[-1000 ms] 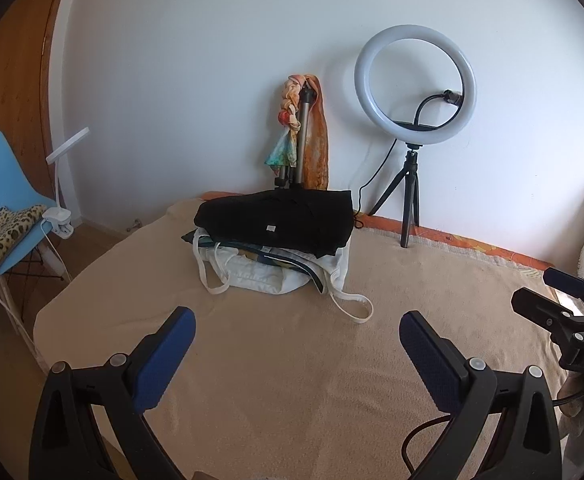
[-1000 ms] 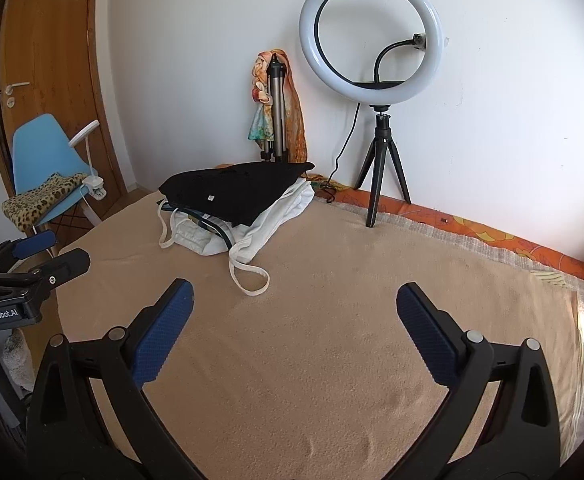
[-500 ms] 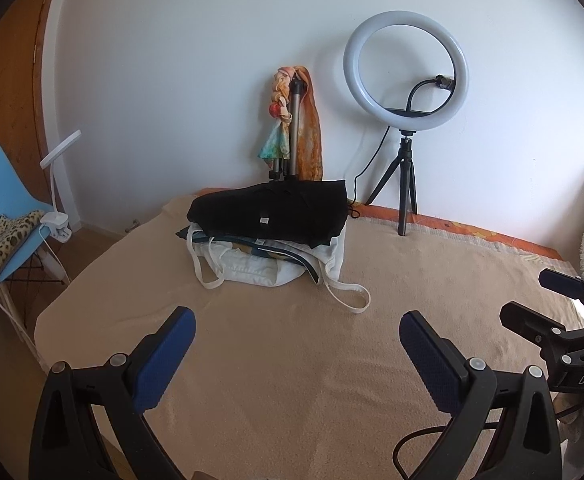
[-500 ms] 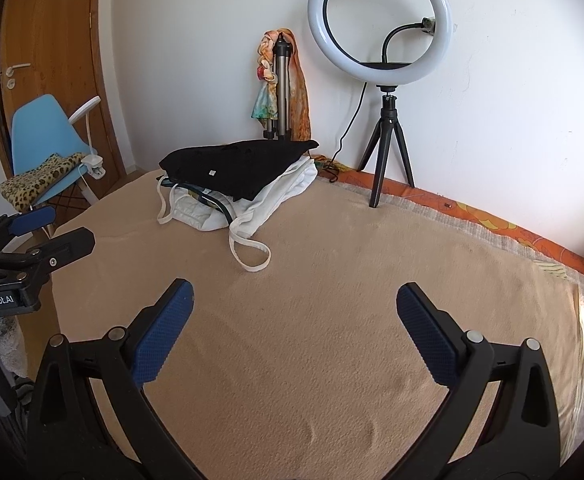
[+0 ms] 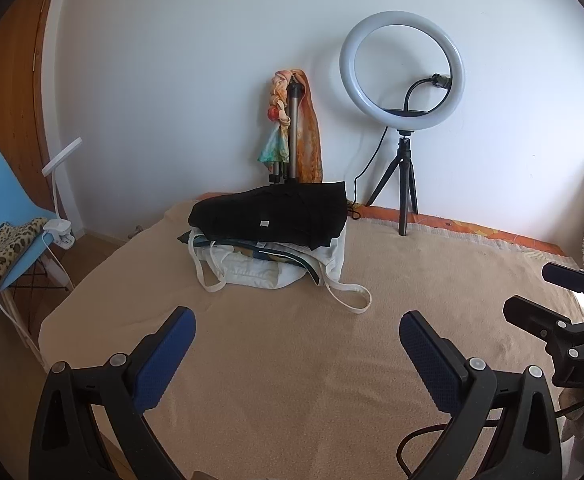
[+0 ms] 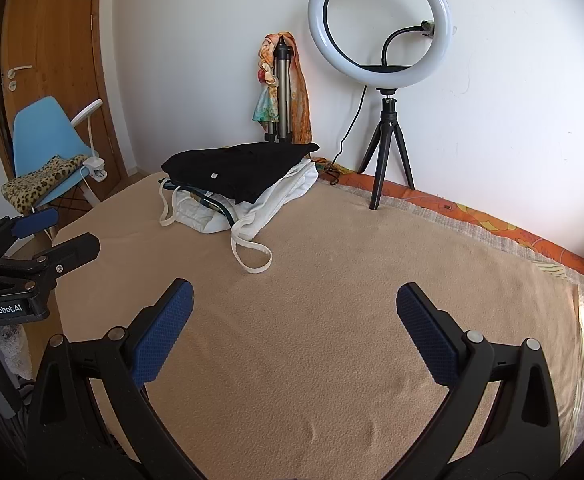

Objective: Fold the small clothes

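A beige blanket (image 6: pixel 332 300) covers the bed, and most of its surface is bare: a wide stretch of flat fabric runs from both grippers out to the far wall. The bed's left edge drops off toward a blue chair (image 6: pixel 39 140) with a leopard-print cloth (image 6: pixel 39 184) on its seat and a white clip lamp (image 6: pixel 91 160) clamped to it; a wooden door (image 6: pixel 47 40) stands behind. Along the far and right edges an orange patterned sheet (image 6: pixel 492 216) shows from under the blanket. A ring light on a tripod (image 6: pixel 384 92) stands at the far edge, with a folded tripod draped in a scarf (image 6: pixel 279 88) to its left against the wall.

The pile of clothes (image 5: pixel 267 240) lies at the far left part of the bed: a black garment (image 5: pixel 271 212) on top of white items (image 5: pixel 251 272) whose straps trail onto the blanket toward the grippers.

The left hand-held gripper (image 5: pixel 296 340) hovers over the near blanket with fingers spread wide and nothing between them; the pile is well apart, straight ahead. The right hand-held gripper (image 6: pixel 292 304) is likewise spread and empty, with the pile well apart, ahead and to its left. Each gripper shows at the edge of the other's view.
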{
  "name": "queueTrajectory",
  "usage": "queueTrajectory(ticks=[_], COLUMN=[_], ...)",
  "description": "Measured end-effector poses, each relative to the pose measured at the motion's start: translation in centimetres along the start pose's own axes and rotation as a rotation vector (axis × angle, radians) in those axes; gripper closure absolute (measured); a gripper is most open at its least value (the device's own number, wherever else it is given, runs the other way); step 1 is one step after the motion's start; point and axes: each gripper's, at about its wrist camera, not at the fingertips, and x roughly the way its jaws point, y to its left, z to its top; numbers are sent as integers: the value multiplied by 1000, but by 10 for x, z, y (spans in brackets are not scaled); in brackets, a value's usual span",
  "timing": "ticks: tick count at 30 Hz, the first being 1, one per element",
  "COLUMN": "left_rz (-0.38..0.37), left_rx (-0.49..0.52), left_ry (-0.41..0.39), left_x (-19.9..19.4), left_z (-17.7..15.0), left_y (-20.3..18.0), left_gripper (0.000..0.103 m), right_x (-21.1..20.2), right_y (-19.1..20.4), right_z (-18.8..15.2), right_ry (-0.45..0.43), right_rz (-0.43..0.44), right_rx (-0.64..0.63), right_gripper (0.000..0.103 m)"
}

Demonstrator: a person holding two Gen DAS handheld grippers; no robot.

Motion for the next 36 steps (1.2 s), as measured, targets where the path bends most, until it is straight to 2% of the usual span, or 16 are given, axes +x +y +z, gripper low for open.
queueTrajectory(ticks=[36], left_rz=[8], left_rx=[30], left_ry=[-24], left_x=[-1], left_z=[-3], left_y=[-1], left_gripper=[0], right_x=[-3], right_y=[5], right_z=[4], right_ry=[-7], right_rz=[3], right_rx=[-8], right_gripper=[0])
